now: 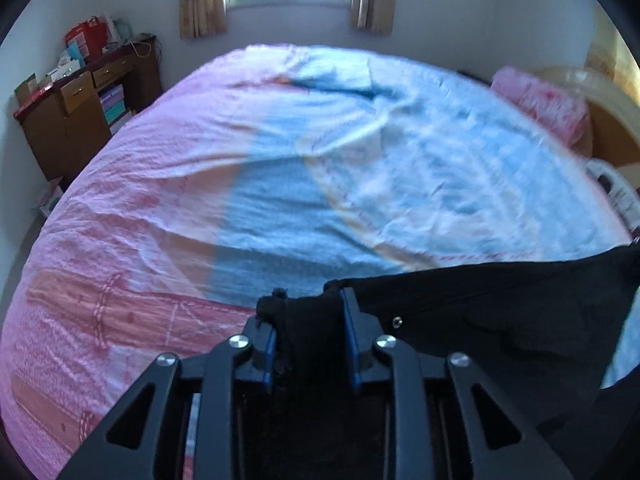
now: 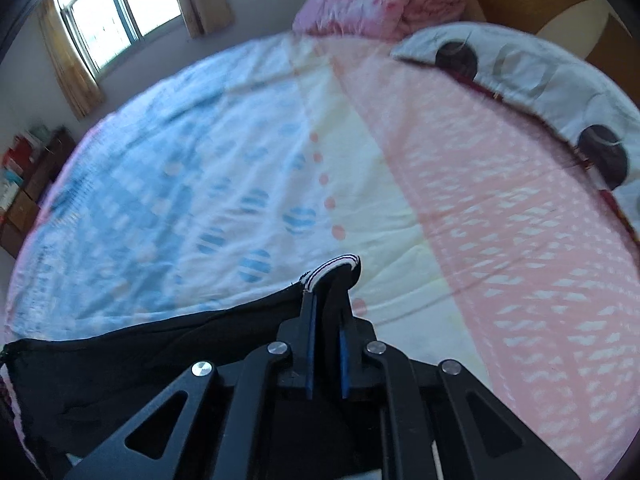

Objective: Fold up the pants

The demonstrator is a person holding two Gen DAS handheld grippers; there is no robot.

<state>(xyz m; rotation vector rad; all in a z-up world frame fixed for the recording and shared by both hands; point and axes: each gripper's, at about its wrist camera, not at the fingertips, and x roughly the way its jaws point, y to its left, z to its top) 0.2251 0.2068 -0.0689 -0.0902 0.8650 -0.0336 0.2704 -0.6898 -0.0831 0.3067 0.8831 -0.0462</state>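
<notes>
My left hand-held gripper [image 1: 310,320] pinches a bunched corner of the black pants [image 1: 480,312] at the lower centre of its frame, the cloth stretching off to the lower right. My right hand-held gripper [image 2: 330,300] is clamped on a white-striped edge of the pants [image 2: 160,348], which trail to the lower left above the bed [image 2: 480,220].

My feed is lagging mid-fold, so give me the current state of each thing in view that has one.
Left gripper: shut on bunched black cloth.
Right gripper: shut on the striped white edge.
Black fabric pants: held at two points, stretched between the grippers above the bed.
Pink-and-blue patterned bedsheet: spread, wrinkled.
Beige window curtains: drawn apart.
</notes>
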